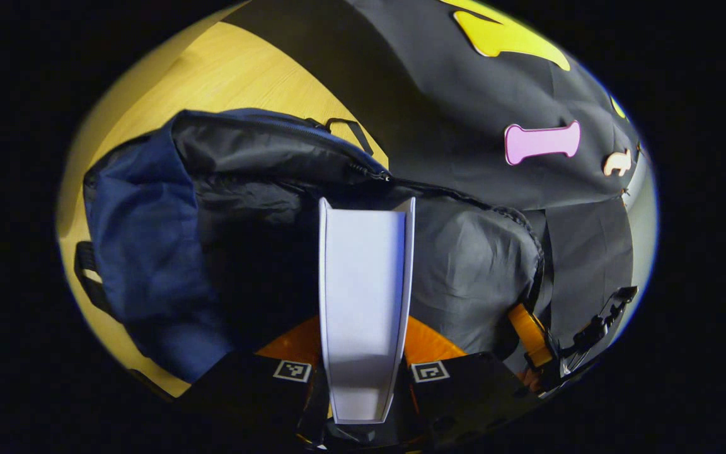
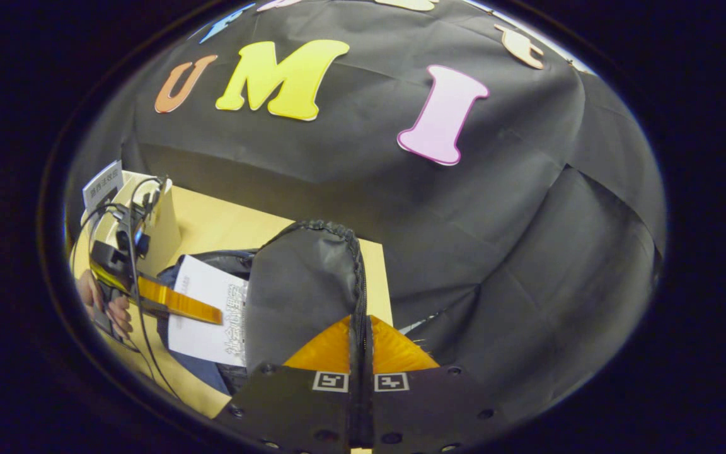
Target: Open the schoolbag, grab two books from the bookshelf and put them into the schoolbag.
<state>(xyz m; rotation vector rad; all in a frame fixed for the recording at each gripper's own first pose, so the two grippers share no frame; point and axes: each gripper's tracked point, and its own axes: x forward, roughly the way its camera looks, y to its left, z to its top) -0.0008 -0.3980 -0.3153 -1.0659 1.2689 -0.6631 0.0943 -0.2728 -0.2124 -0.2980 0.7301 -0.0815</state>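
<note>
Left gripper view: the left gripper [image 1: 366, 378] clamps a white book [image 1: 363, 296] edge-on between its two fingers, the book's far end poised directly ahead at the open mouth of the schoolbag [image 1: 149, 252], whose dark lining gapes just past the fingertips. In the right gripper view, the right gripper [image 2: 361, 372] pinches the zippered edge of the bag's flap [image 2: 303, 290], holding it upright so the opening stays clear; off to its left the white book [image 2: 205, 309] is seen entering the bag. The bag appears open and this book nearly in; whether it is the first or second cannot be told. Farther left stands the pale bookshelf [image 2: 161, 227] on the wooden table [image 2: 224, 227]. The raised flap and slack lining look the likeliest snags.
</note>
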